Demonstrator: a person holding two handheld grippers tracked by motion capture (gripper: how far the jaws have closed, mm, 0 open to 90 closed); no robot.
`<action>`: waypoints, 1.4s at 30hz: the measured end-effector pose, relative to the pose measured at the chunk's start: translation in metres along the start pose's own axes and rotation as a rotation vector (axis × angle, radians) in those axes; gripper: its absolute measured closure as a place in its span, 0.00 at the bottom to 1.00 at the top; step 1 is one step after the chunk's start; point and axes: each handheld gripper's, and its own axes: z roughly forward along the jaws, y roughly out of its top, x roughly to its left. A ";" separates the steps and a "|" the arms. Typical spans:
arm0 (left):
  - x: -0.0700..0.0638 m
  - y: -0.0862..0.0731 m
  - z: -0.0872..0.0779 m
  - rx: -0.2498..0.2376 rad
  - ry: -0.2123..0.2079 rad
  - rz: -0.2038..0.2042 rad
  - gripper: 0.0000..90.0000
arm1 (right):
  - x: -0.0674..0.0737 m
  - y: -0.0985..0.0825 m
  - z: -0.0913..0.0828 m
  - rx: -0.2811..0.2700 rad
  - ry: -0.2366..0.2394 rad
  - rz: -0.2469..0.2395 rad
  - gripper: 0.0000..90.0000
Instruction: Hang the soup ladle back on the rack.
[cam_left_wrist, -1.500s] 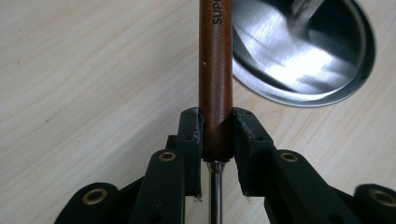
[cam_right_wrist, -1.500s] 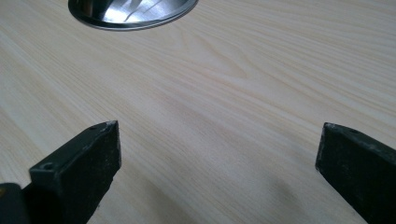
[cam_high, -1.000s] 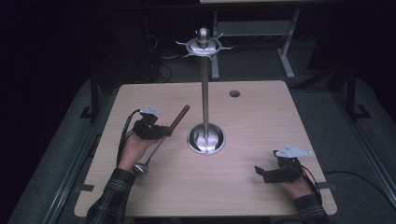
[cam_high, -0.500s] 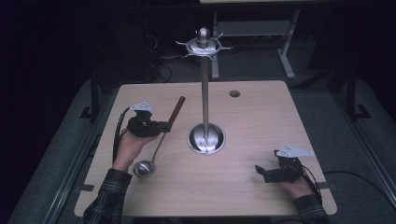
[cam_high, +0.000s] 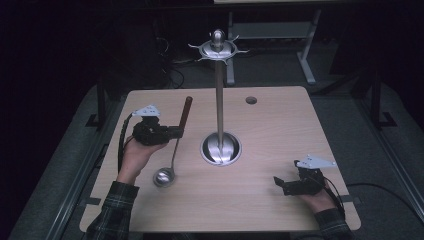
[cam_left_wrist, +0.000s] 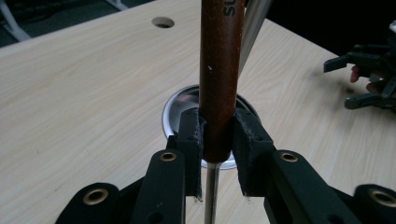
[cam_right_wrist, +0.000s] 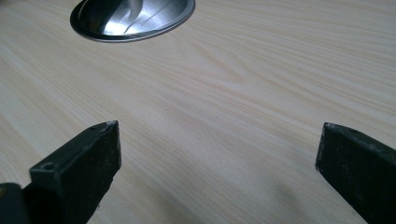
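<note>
A ladle with a brown wooden handle (cam_high: 185, 113), a thin metal shaft and a round bowl (cam_high: 164, 176) is held at the table's left. My left gripper (cam_high: 175, 132) is shut on the lower end of that handle (cam_left_wrist: 220, 93), and the pads (cam_left_wrist: 191, 135) press it from both sides. The ladle stands steeply, bowl low near the table. A tall metal stand (cam_high: 219, 95) with a hooked crown (cam_high: 218, 47) rises from a round base (cam_high: 221, 148) at the table's middle. My right gripper (cam_high: 280, 184) rests open near the front right, nothing between its jaws (cam_right_wrist: 218, 137).
The wooden table (cam_high: 280, 125) has a round cable hole (cam_high: 251, 100) at the back. The stand's shiny base (cam_right_wrist: 133, 16) lies ahead of the right gripper. The right gripper (cam_left_wrist: 369, 79) appears far off in the left gripper view. The floor around is dark.
My left hand has risen with the ladle, and the handle has swung more upright. The right gripper has stayed where it was.
</note>
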 end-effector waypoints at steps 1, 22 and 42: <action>-0.003 0.002 -0.003 -0.015 -0.004 0.006 0.82 | 0.000 0.000 0.000 -0.001 -0.001 -0.001 0.00; -0.025 0.024 -0.019 -0.075 -0.047 0.065 0.82 | -0.001 0.000 -0.002 -0.014 -0.009 0.000 0.00; -0.039 0.070 -0.041 -0.124 -0.082 0.139 0.82 | -0.003 -0.001 -0.002 -0.014 -0.016 0.009 0.00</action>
